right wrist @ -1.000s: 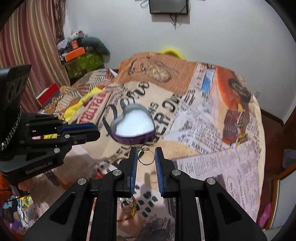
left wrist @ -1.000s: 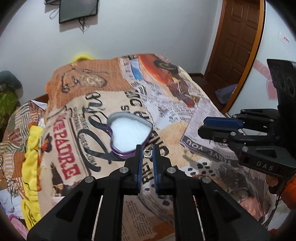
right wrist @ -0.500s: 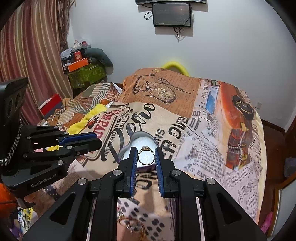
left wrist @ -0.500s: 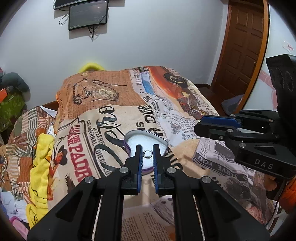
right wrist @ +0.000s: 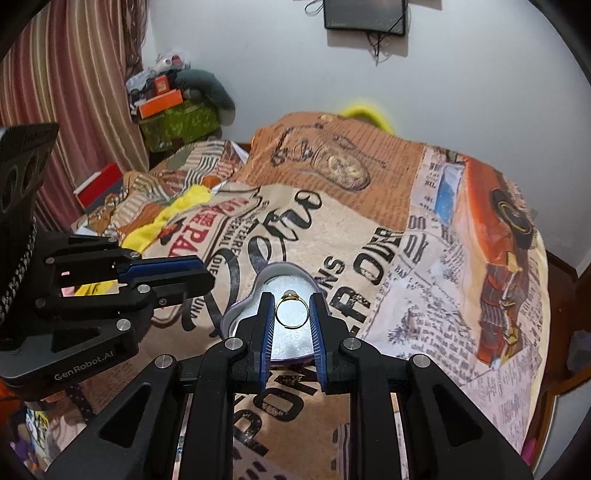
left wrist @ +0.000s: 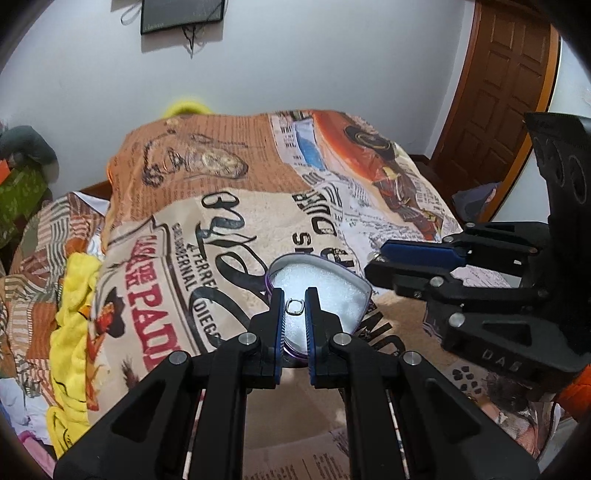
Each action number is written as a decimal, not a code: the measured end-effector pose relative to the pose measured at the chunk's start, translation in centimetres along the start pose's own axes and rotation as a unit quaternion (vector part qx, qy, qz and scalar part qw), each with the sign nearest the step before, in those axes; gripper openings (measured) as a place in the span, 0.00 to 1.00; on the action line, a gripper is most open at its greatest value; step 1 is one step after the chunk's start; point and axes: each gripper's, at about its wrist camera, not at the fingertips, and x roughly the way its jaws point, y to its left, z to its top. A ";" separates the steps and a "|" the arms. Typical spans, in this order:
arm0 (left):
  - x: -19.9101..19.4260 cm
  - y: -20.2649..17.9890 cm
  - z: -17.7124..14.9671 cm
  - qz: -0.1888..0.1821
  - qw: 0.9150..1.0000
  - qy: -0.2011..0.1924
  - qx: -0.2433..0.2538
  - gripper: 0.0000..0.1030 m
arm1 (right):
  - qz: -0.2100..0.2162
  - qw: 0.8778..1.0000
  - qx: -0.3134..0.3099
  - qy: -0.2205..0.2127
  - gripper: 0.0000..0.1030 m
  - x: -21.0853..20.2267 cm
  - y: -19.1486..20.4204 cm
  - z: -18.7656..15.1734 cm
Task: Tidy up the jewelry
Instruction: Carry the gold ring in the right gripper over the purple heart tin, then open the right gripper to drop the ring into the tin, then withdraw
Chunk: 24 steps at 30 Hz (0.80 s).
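Note:
A heart-shaped purple tin [left wrist: 360, 286] lined with white foam lies open on the printed bedspread; it also shows in the right wrist view [right wrist: 243, 295]. My left gripper [left wrist: 294, 308] is shut on a small silver ring [left wrist: 295, 307] and holds it above the tin's near part. My right gripper [right wrist: 291, 312] is shut on a gold ring with a pale stone [right wrist: 291, 313], also above the tin's foam. Each gripper shows in the other's view, the right [left wrist: 391, 264] and the left [right wrist: 192, 273], flanking the tin.
The bedspread [left wrist: 229, 229] covers a bed, with a yellow cloth [left wrist: 70, 314] at its left edge. A wooden door [left wrist: 502, 92] stands at the right. Boxes and clutter [right wrist: 170, 110] pile by the striped curtain. A dark screen [right wrist: 365, 14] hangs on the wall.
Both grippers have moved forward with their rings, from short of the tin to over its foam. Both cameras tilted up, then slightly down.

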 end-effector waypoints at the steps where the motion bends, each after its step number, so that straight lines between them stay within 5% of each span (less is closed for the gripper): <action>1: 0.4 0.1 0.0 -0.004 1.000 0.006 0.000 0.09 | 0.001 1.000 -0.001 0.004 0.17 0.3 0.0 0.0; 12: 4.5 0.8 0.6 -0.040 0.997 0.056 -0.014 0.09 | 0.015 0.998 -0.007 0.061 0.17 4.1 -1.1 -0.9; 24: 6.2 1.1 1.1 -0.052 0.996 0.070 -0.020 0.09 | 0.019 0.997 -0.014 0.074 0.17 5.7 -1.3 -1.1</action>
